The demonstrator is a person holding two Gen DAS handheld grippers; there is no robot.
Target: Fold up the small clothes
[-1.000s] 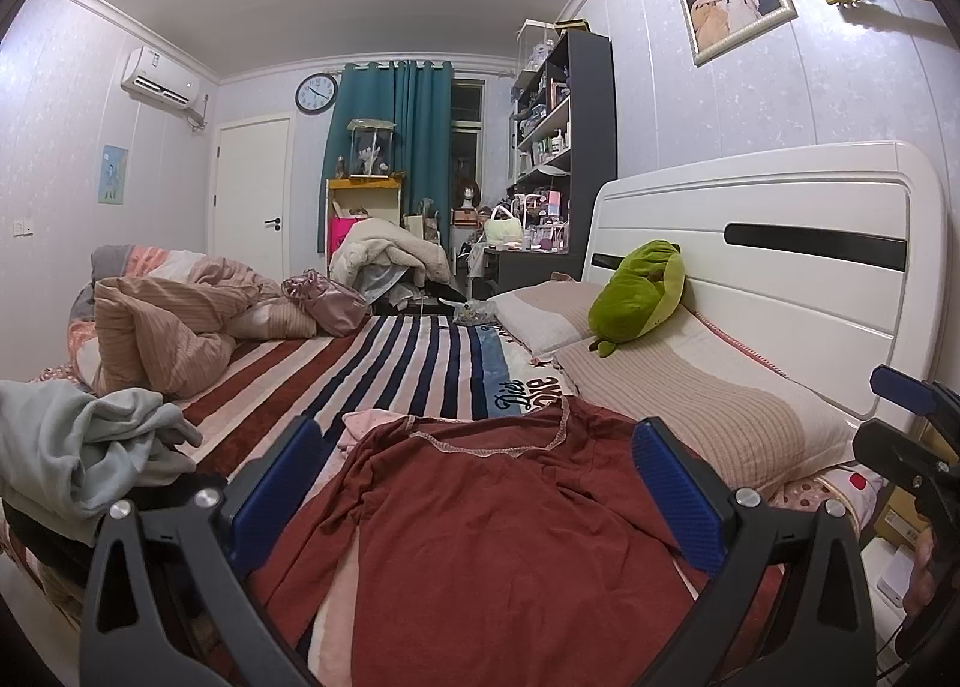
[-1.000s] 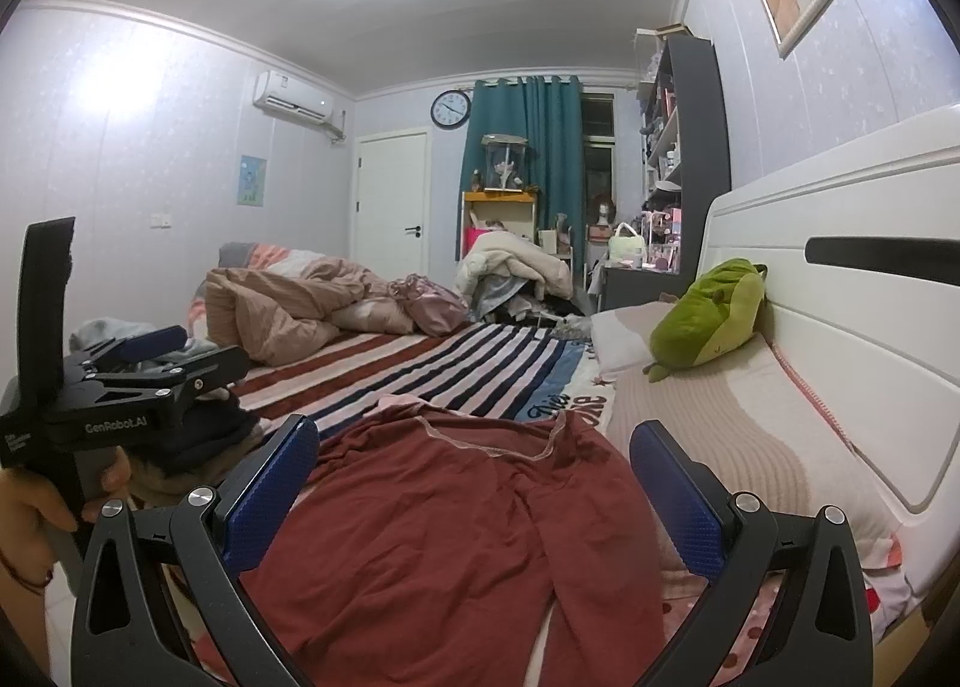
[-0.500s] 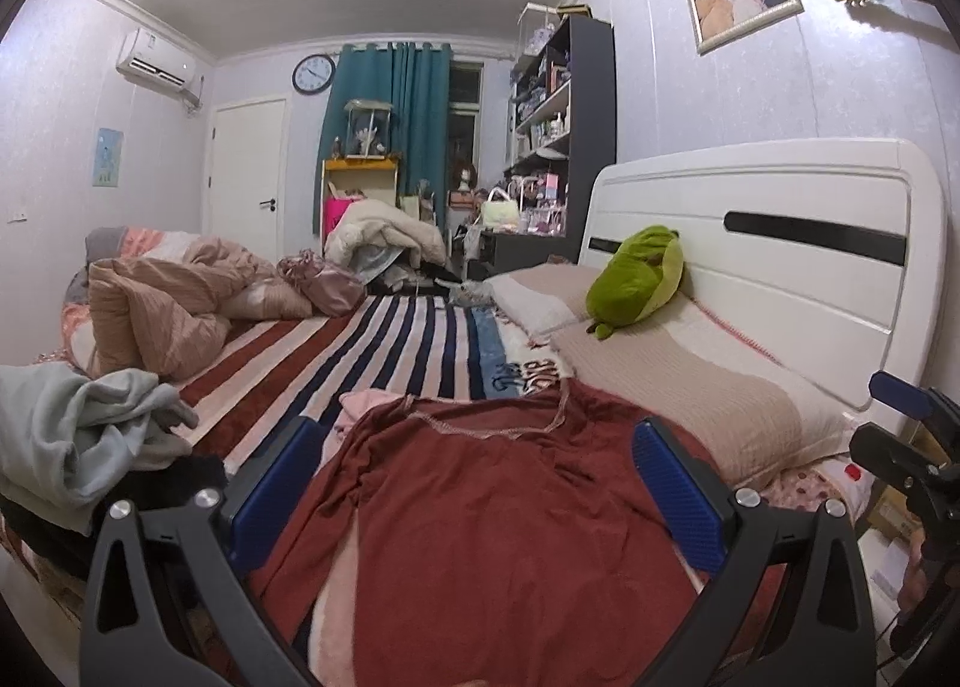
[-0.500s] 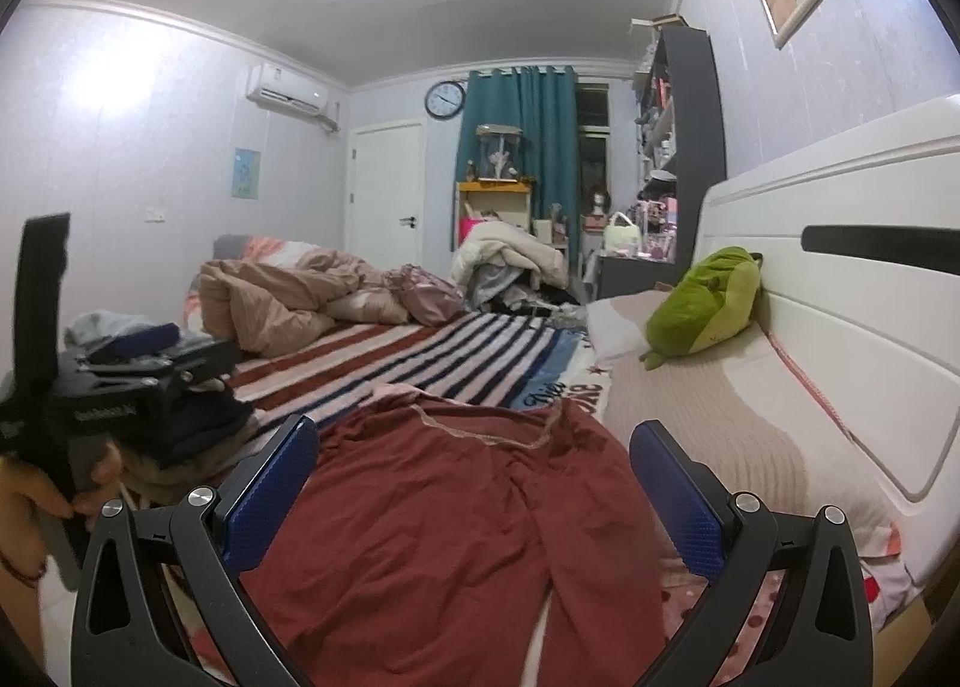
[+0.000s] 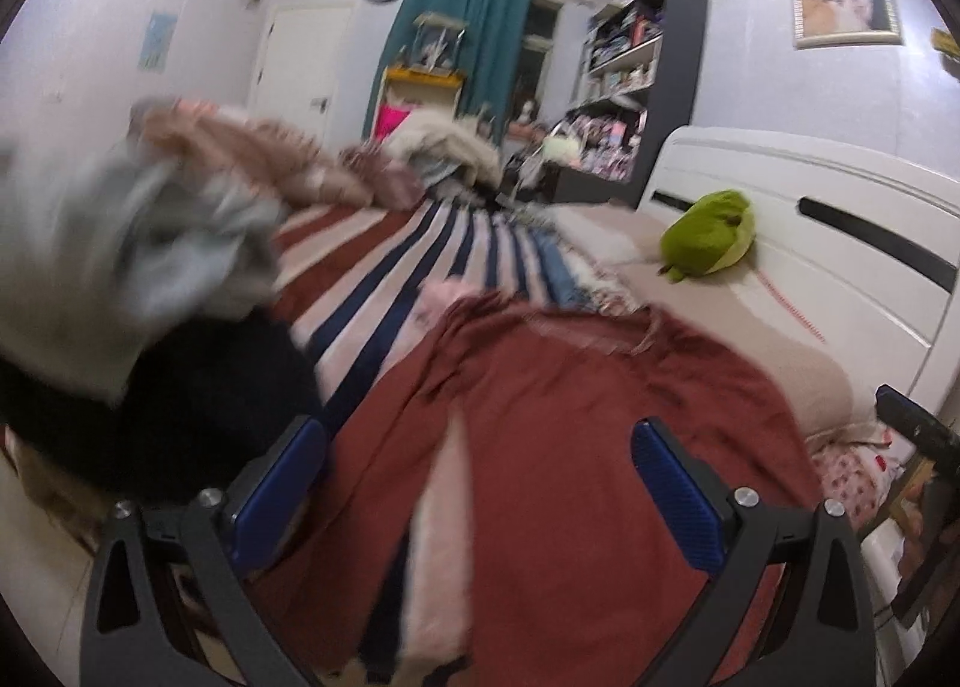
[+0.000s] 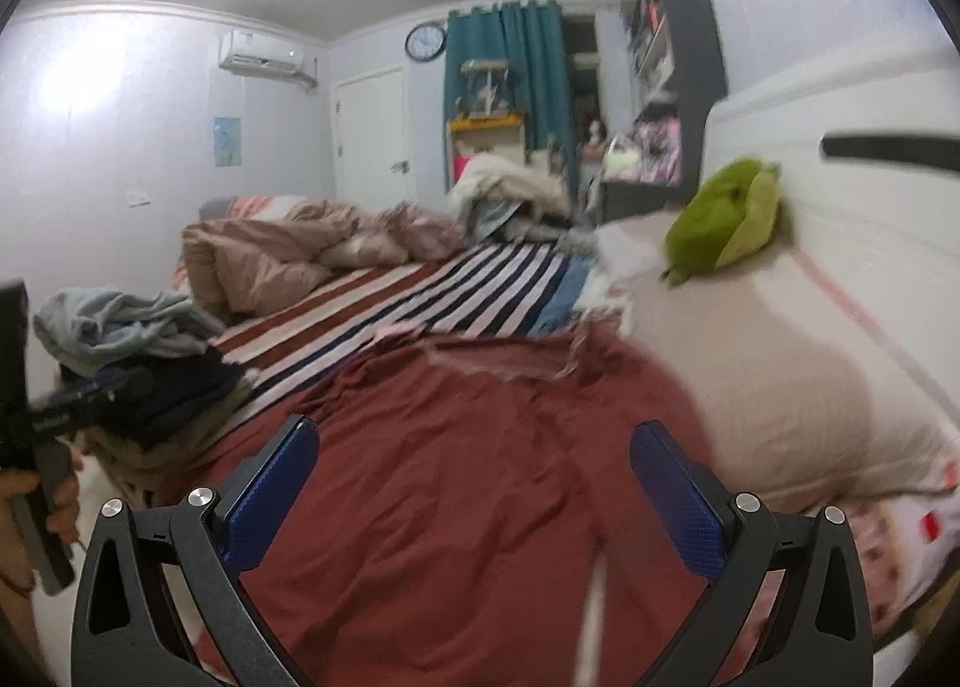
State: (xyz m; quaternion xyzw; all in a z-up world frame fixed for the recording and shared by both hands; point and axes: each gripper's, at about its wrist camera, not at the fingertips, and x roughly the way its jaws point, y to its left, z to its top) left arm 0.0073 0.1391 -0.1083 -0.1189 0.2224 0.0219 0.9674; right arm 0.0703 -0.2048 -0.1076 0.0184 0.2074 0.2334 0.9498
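On the striped bed (image 6: pixel 456 291), a rust-red top (image 6: pixel 480 483) lies spread flat, neckline toward the far end, beside the beige pillow (image 6: pixel 780 399). Left tongs (image 5: pixel 474 483) and right tongs (image 6: pixel 474 477) both gape wide, empty, above its near hem. Judgement: pinch one layer at each hem corner, lift evenly, fold toward neckline. Lettering on the left device too blurred to read. Unsorted clothes pile (image 6: pixel 126 339) at left.

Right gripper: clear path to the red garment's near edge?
Probably yes. The right gripper hangs open above the red garment spread flat on the bed, with nothing between its fingers and the cloth.
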